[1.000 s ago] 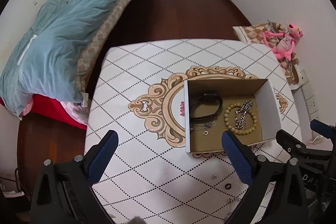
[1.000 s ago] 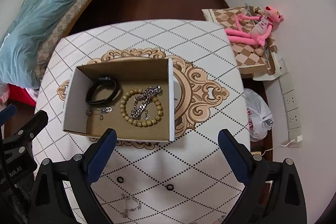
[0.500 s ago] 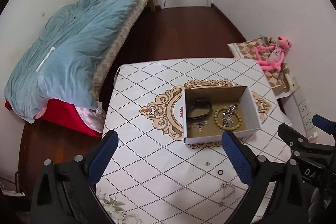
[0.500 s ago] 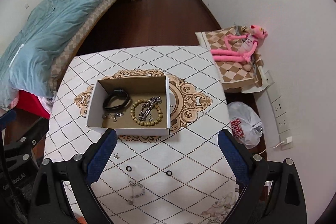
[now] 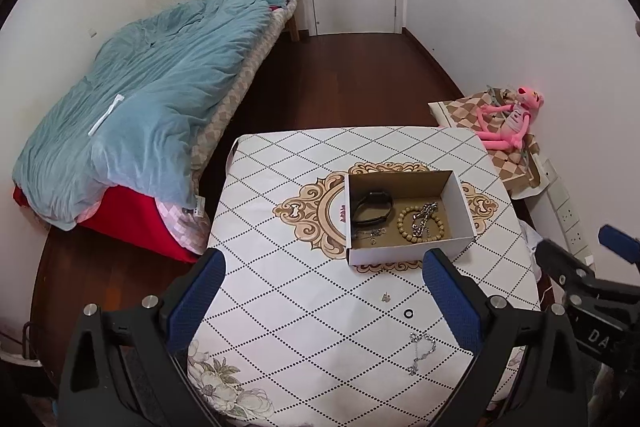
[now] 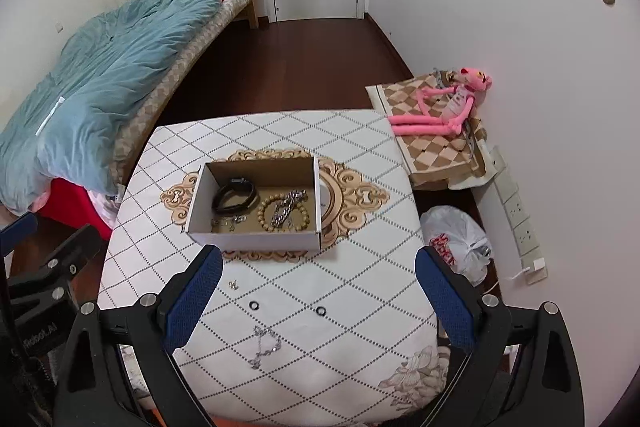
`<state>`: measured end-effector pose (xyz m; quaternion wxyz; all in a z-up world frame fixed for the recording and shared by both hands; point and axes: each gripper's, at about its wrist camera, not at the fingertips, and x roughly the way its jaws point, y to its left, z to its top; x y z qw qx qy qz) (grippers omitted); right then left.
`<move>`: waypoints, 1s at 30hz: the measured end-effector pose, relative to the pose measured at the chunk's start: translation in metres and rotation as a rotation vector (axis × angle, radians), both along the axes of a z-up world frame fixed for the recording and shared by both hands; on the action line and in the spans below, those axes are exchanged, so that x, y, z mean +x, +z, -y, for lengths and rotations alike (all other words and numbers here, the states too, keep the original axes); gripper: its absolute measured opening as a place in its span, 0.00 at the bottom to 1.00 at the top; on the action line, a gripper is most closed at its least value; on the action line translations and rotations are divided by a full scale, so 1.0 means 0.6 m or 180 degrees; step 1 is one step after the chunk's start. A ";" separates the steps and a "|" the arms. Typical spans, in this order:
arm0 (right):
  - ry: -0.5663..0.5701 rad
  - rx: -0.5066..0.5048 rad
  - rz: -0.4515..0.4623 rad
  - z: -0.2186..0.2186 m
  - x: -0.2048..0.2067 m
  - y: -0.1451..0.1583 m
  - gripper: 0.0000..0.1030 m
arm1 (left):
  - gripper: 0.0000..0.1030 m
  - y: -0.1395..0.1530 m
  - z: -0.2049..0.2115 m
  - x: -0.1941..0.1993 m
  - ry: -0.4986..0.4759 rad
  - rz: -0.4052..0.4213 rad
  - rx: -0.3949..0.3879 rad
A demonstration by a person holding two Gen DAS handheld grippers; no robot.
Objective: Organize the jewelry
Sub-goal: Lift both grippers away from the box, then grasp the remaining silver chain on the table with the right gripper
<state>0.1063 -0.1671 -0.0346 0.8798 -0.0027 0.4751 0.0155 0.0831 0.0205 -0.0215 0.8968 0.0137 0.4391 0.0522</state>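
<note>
An open cardboard box (image 5: 460, 195) (image 6: 196, 199) stands on the patterned table. It holds a black band (image 5: 372, 209) (image 6: 236, 195), a beaded bracelet (image 5: 420, 227) (image 6: 282, 215) and a silver chain (image 6: 286, 207). On the table nearer me lie a silver chain (image 5: 422, 347) (image 6: 264, 345), two black rings (image 6: 254, 305) (image 6: 320, 311) and a small earring (image 5: 386, 295) (image 6: 233, 283). My left gripper (image 5: 320, 303) and right gripper (image 6: 316, 301) are open and empty, held high above the table's near edge.
The table (image 5: 280, 267) has a white diamond-pattern cloth. A bed with a blue duvet (image 5: 140, 99) stands to the left. A pink plush toy (image 6: 444, 107) on a checked cushion and a white plastic bag (image 6: 456, 243) lie to the right by the wall.
Both grippers have pulled up and back from the box, so the whole table and room show. The loose jewelry near the front edge has come into view. Nothing was picked up.
</note>
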 end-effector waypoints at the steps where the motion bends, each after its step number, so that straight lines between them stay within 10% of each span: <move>1: -0.0024 0.0042 -0.0040 0.006 -0.005 -0.009 0.95 | 0.98 -0.008 0.000 -0.002 0.0009 -0.0013 0.0008; 9: -0.0366 0.0300 -0.0620 0.074 -0.040 -0.150 0.95 | 0.98 -0.138 0.017 -0.025 -0.0039 -0.0436 0.0125; 19: -0.0180 0.0652 -0.1060 0.040 -0.067 -0.314 0.71 | 0.98 -0.291 0.000 -0.036 0.0148 -0.0940 0.0334; 30: 0.0124 -0.0028 -0.0901 -0.079 -0.060 -0.362 0.51 | 0.98 -0.321 -0.045 -0.028 0.0280 -0.1028 0.0392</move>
